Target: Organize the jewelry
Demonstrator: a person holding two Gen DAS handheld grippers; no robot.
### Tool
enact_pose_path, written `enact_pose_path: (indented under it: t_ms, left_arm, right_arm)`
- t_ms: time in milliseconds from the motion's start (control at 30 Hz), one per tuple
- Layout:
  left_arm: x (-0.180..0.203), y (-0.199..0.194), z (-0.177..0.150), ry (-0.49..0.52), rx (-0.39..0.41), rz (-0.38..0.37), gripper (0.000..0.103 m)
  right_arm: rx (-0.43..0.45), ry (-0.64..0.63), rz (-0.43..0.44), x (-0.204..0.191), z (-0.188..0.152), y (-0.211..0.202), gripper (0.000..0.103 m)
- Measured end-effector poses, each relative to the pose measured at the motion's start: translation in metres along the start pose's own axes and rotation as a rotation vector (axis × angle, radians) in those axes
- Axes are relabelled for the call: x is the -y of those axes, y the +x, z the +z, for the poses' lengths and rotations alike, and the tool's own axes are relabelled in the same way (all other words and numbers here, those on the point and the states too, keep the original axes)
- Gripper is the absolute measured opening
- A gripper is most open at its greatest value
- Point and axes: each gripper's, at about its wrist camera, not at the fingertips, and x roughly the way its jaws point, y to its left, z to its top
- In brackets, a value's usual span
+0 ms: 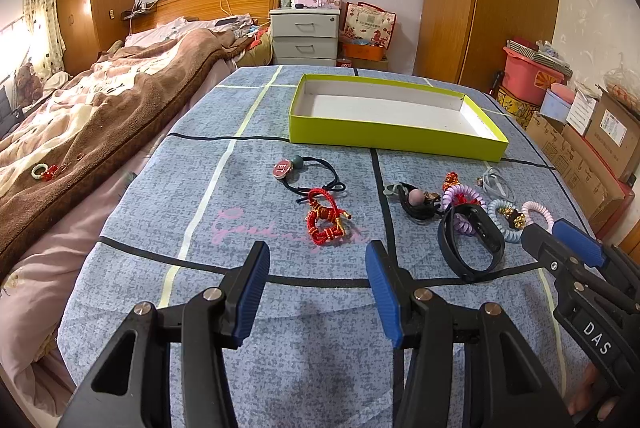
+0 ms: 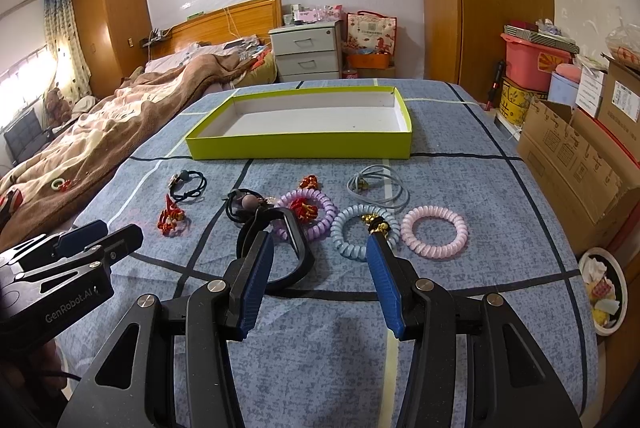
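Both tools gape wide, empty | left tool [image 1: 316, 292] near red bracelet [image 1: 326, 224] | right tool [image 2: 320, 288] near black band [image 2: 298, 248]

"DAS" is seen printed on the right gripper [image 1: 568, 240]; "GenRobot.AI" is lettered on the left gripper [image 2: 100, 234] (white on black).
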Motion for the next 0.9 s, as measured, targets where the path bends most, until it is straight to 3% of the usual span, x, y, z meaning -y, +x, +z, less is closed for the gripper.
enact_pose_path:
  t_ms: [900]
  left_arm:
    - [-0.0007, -0.0008, -0.0008, -0.001, -0.002, 0.002, 0.052]
  right_arm:
    - [-0.002, -0.001, -0.001, 0.0006, 0.0005, -0.0009, 0.05]
